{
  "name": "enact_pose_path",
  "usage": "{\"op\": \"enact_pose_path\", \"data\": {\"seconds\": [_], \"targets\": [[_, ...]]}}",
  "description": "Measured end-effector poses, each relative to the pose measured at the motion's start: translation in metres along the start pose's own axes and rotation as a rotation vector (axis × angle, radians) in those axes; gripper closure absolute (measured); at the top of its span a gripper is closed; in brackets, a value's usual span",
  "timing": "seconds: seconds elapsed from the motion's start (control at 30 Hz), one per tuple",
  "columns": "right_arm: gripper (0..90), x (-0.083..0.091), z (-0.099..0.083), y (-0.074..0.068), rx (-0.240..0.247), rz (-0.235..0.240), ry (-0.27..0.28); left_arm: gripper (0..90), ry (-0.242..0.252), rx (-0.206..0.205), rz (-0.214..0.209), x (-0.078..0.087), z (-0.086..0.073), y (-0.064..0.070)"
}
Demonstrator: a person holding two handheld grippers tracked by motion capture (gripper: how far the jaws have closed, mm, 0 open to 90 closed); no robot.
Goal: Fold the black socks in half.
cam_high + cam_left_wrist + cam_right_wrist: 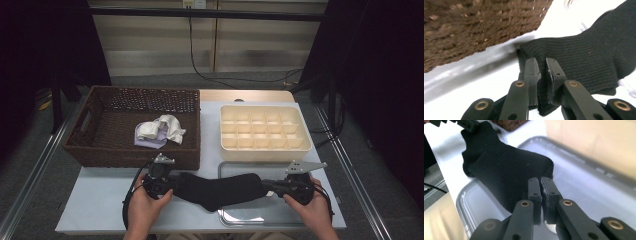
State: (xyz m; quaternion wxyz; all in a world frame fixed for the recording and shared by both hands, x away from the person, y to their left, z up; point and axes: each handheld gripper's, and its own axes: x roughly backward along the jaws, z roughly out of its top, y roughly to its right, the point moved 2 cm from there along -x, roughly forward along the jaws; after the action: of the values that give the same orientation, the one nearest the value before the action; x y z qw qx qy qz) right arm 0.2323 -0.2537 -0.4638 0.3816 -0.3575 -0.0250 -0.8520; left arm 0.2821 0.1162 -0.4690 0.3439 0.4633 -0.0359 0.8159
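A black sock (220,189) is stretched across the lower middle of the high view, held at both ends above the pale surface (100,200). The left tool (161,181), at the lower left of centre, is clamped on the sock's ribbed cuff; in the left gripper view (543,75) its jaws pinch the folded cuff edge between them. The right tool (280,188), at the lower right, grips the sock's other end; in the right gripper view (541,192) its jaws stand nearly together with black fabric caught between them. The right half of the sock hangs over a clear tray (240,217) lying on the surface. Above the left hand (145,210) sits a brown wicker basket (100,150) with white and pale lilac cloths (159,131) inside. To the basket's right, in the upper right of the surface, is a cream box (265,150) divided into small compartments.
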Motion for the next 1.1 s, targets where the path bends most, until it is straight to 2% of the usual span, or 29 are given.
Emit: {"op": "enact_pose_path", "data": {"seconds": [0.2,0.33,0.43,0.47,0.53,0.63,0.7,0.73,0.8,0.83,0.9,0.97,1.03,1.07,1.1], "targets": [[86.6,-0.013,-0.007,0.004,-0.011,-0.005,-0.015,80.0,-0.022,-0.046,0.026,-0.007,0.003,0.0],[86.2,-0.017,-0.009,0.004,-0.011,-0.007,-0.027,77.9,-0.02,-0.048,0.017,-0.009,0.001,-0.001],[85.8,-0.019,-0.01,0.004,-0.004,-0.007,-0.03,72.7,-0.019,-0.051,0.036,-0.007,0.001,0.0],[85.8,-0.019,-0.009,0.003,0.0,-0.009,-0.031,69.9,-0.01,-0.054,0.045,-0.006,0.001,0.0],[85.3,-0.019,-0.008,0.002,0.005,-0.008,-0.033,71.3,0.024,-0.053,0.048,0.0,0.003,0.004],[81.5,-0.021,-0.008,0.002,0.009,-0.005,-0.037,72.2,0.048,-0.081,0.05,0.004,0.005,0.01],[78.6,-0.02,-0.006,0.003,0.027,-0.015,-0.02,72.3,0.044,-0.086,0.05,0.003,0.005,0.011],[77.1,-0.018,-0.005,0.004,0.02,-0.02,-0.006,72.7,0.014,-0.092,0.056,-0.003,0.002,0.011],[75.6,-0.015,-0.004,0.007,0.016,-0.03,0.011,74.0,0.005,-0.093,0.065,-0.007,0.001,0.01],[75.3,-0.01,-0.003,0.013,-0.001,-0.058,0.035,74.7,0.004,-0.094,0.062,-0.009,0.0,0.009],[75.4,-0.006,-0.006,0.02,-0.005,-0.09,0.026,76.9,-0.004,-0.103,0.064,-0.009,0.0,0.008],[75.3,-0.007,-0.009,0.024,-0.025,-0.095,0.026,78.0,-0.006,-0.112,0.067,-0.01,0.0,0.008],[75.2,-0.008,-0.01,0.025,-0.024,-0.097,0.018,78.6,-0.009,-0.118,0.068,-0.009,0.0,0.008],[74.0,-0.01,-0.011,0.026,-0.007,-0.132,-0.001,78.8,-0.011,-0.118,0.069,-0.009,0.0,0.008],[74.0,-0.01,-0.011,0.026,-0.007,-0.132,-0.001,78.8,-0.009,-0.119,0.07,-0.01,0.0,0.008]]}}
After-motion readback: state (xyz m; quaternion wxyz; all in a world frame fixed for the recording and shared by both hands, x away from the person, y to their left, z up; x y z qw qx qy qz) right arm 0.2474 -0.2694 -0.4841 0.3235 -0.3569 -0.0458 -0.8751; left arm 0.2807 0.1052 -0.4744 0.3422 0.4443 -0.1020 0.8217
